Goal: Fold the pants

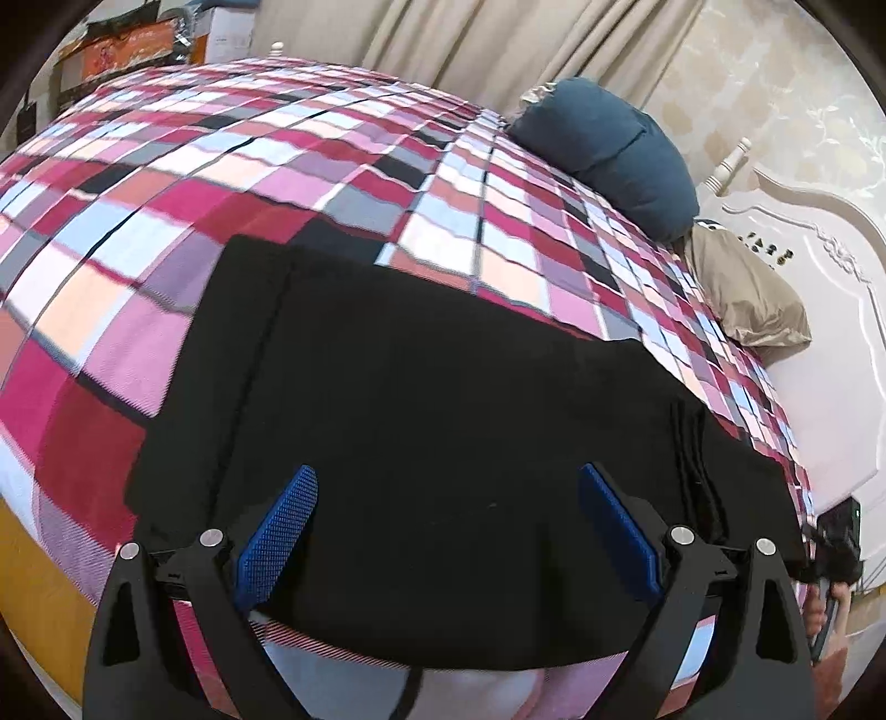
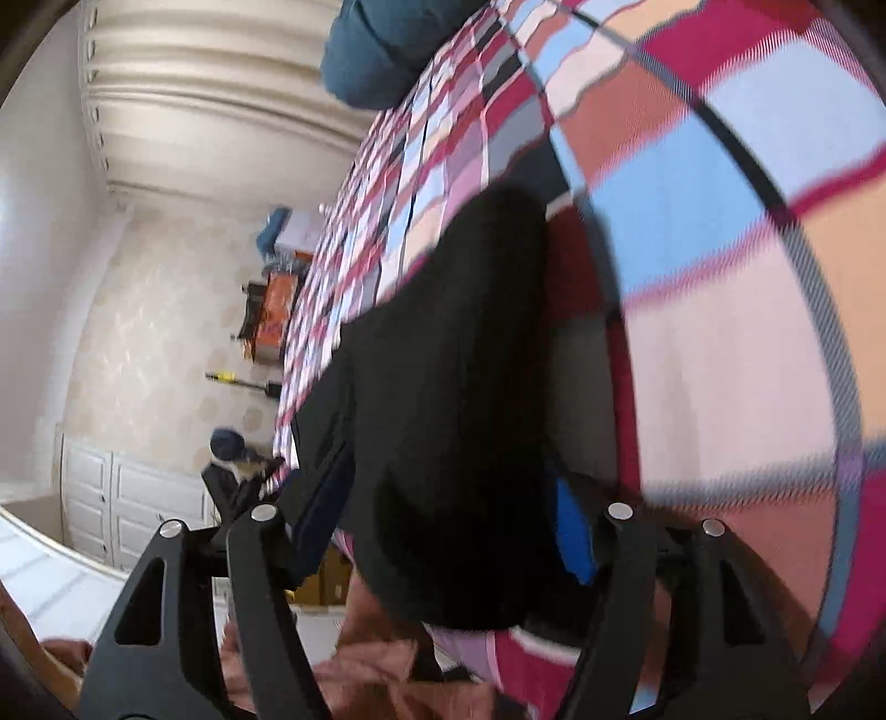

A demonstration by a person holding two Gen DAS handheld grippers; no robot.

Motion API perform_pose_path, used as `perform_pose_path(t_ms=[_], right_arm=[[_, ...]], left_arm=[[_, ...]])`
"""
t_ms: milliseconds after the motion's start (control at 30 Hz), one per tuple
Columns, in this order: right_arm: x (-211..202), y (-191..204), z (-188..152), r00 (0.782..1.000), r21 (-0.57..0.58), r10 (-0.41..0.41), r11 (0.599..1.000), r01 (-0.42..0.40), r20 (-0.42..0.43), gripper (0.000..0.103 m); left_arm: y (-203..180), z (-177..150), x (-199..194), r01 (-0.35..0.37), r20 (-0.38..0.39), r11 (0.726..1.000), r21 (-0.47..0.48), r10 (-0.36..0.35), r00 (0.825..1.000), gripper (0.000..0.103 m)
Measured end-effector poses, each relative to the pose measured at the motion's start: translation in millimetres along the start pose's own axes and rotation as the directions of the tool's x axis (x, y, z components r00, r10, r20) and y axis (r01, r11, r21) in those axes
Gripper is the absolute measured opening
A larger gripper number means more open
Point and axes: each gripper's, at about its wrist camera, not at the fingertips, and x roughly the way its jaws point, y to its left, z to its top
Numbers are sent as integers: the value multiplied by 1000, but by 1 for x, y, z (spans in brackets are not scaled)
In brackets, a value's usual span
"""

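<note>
Matt black cloth pants [image 1: 443, 387] lie on a woven checked bedspread [image 1: 221, 183] (headboard [image 1: 819, 288] at three o'clock looks glossy white).

A checked bedspread [image 1: 277, 183] fills the middle. A blue pillow [image 1: 609, 149] and a tan pillow [image 1: 742, 293] lie at the right. Curtains [image 1: 470, 33] hang along the top. A white headboard [image 1: 819, 310] is far right.

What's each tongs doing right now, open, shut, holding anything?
Left tongs: open, empty, above the black pants.
Right tongs: jaws apart with the pants' fabric bunched between them; cannot tell if gripped.
</note>
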Motion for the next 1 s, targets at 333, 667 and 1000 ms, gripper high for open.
perform_pose_path(t_ms=[333, 667, 1000], right_arm=[[1, -7, -4, 995, -44, -82, 996, 80, -55, 23], [-36, 43, -27, 975, -131, -183, 971, 199, 127, 60], [-21, 81, -38, 977, -159, -133, 974, 160, 166, 66]], left_arm=[[25, 4, -22, 30, 34, 999, -24, -30, 999, 94], [118, 36, -26, 301, -11, 922, -245, -313, 950, 94], [138, 55, 6, 370, -114, 907, -200, -396, 911, 94]])
